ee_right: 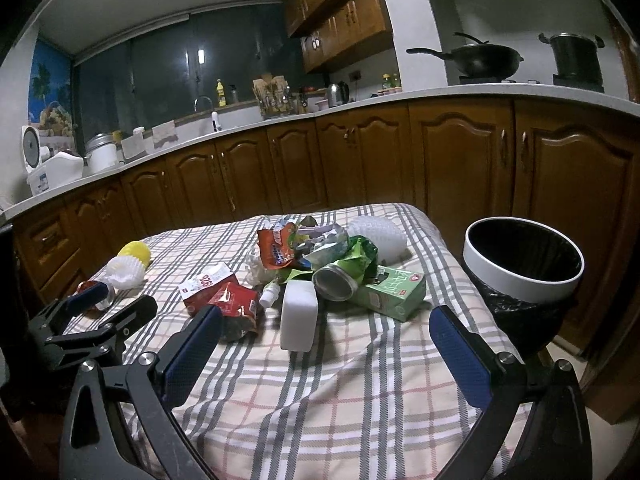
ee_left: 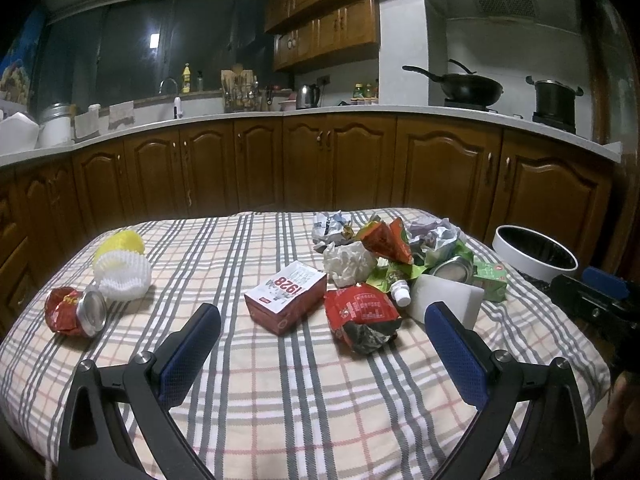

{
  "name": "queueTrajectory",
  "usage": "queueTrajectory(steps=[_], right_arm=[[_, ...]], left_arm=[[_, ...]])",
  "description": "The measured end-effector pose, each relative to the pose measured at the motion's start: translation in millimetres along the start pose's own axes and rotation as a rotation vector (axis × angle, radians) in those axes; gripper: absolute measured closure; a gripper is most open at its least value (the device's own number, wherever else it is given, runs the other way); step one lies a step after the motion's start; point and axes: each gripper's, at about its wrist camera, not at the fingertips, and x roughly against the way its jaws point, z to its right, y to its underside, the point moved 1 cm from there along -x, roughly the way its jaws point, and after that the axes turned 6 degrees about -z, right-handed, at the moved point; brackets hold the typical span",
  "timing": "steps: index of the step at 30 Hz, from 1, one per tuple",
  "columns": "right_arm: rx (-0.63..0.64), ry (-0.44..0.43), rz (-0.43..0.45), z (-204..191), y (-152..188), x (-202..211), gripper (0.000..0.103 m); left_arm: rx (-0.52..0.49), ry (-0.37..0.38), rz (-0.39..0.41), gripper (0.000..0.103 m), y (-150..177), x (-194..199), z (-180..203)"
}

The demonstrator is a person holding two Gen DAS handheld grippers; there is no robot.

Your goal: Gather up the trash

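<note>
Table [ee_right: 400, 380]: plaid cloth, trash piled mid-table.
Bin [ee_right: 520, 276]: off the table's right edge, apparently empty.
Grippers: left gripper [ee_left: 322, 322] and right gripper [ee_right: 326, 328] spread wide, holding nothing.
Risk: crushed can [ee_left: 76, 312] could roll when nudged.

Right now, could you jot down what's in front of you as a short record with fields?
Surface: checked cloth-covered table
Main pile: crumpled wrappers, red-and-white 1928 carton, white foam block, green carton
Apart, on the left: crushed red can, white foam fruit net
Bin: white-rimmed round bin with black liner, off the table's right edge
Left gripper: open, empty
Right gripper: open, empty
</note>
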Motion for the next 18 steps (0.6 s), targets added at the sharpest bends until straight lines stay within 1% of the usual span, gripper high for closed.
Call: queueTrajectory(steps=[6, 12, 17, 18], right_arm=[[-0.005, -0.004, -0.002, 0.5, 0.2, -0.9, 0.000], [-0.047, -0.042, -0.042, 6.4, 1.7, -6.7, 0.000], [-0.030, -0.039, -0.025, 2.3, 2.1, -2.3, 0.000], [-0.025, -0.041, -0.024, 1.1, 1.3, -2.1, 0.002]], left_arm=[[0.001, 0.002, -0.004, 0.001, 0.6, -0.6, 0.4], [-0.001, 0.000, -0.004, 0.001, 0.8, -0.9, 0.9], [-0.002, 0.001, -0.007, 0.001, 2.4, -1.7, 0.3], [-0.002, 0.001, -0.008, 0.001, 2.9, -1.6, 0.0]])
